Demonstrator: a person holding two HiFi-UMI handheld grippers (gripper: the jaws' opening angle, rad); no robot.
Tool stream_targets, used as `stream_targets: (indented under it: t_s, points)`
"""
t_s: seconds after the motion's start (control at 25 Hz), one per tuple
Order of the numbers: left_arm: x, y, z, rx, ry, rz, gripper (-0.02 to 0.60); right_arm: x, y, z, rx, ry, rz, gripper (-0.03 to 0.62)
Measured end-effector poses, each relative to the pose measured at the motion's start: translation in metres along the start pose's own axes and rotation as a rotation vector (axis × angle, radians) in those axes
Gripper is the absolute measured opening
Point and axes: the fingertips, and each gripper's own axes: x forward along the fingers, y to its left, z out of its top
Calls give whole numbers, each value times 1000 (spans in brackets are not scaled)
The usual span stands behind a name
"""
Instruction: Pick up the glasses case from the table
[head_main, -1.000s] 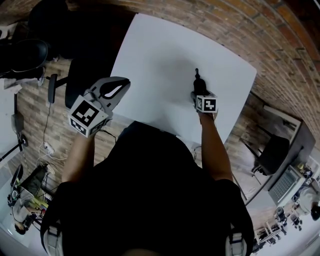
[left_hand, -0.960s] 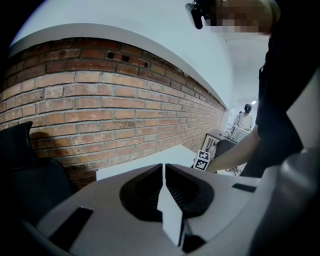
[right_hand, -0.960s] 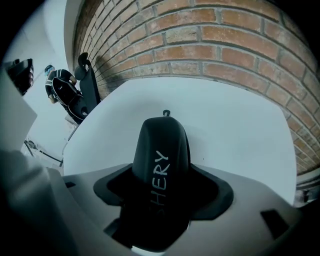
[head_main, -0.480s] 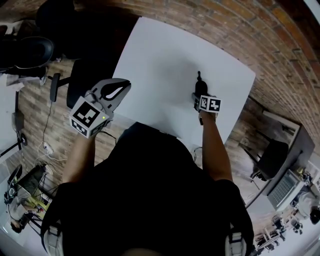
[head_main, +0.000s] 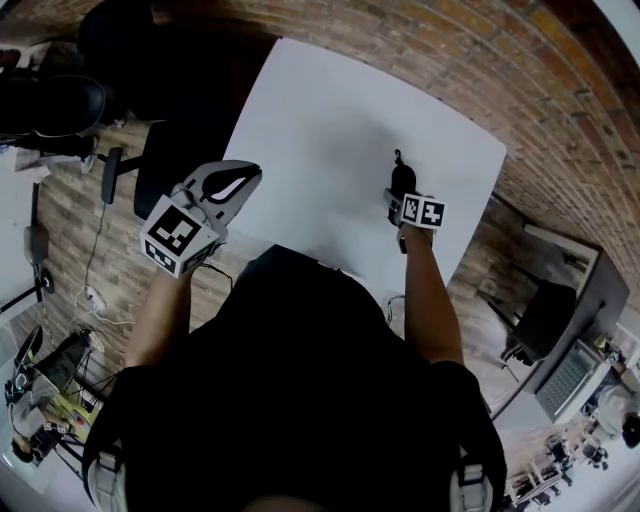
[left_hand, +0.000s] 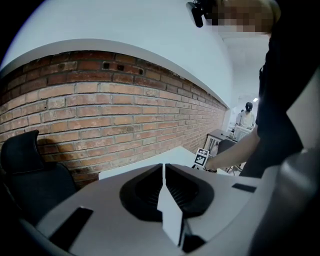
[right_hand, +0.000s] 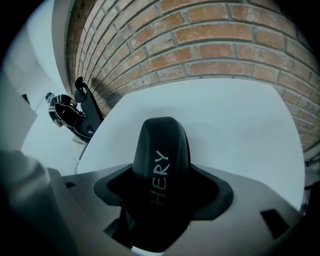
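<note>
The glasses case (head_main: 402, 180) is black, with a short strap at its far end, and hangs over the right part of the white table (head_main: 330, 120). My right gripper (head_main: 402, 192) is shut on it. In the right gripper view the case (right_hand: 161, 165) fills the gap between the jaws, with pale lettering on its top. Whether it still touches the table I cannot tell. My left gripper (head_main: 238, 186) hovers at the table's near left edge, holding nothing. In the left gripper view its (left_hand: 164, 172) jaws meet along a line.
A black office chair (head_main: 170, 150) stands left of the table, under my left gripper. A brick wall (right_hand: 210, 40) runs behind the table's far side. A cluttered desk (head_main: 570, 360) stands at the right, and cables and gear (head_main: 40, 390) lie on the floor at the left.
My right gripper has rolled a little with the case in its jaws. The left gripper has risen slightly at the table's edge.
</note>
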Motion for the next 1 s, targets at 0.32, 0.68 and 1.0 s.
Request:
stream_targets:
  t_s: [0.32,0.68,1.0]
  points:
    - [-2,-17,8,12,-7,-1,25,-19,6,10,-18,-35,20,334]
    - [-10,-41,18,24,-25,14,25,-44,19,18,-59,-88,63,334]
    - [-17,-68,19,32,-43,14,25,-79,26,23,-84,-151,94,336]
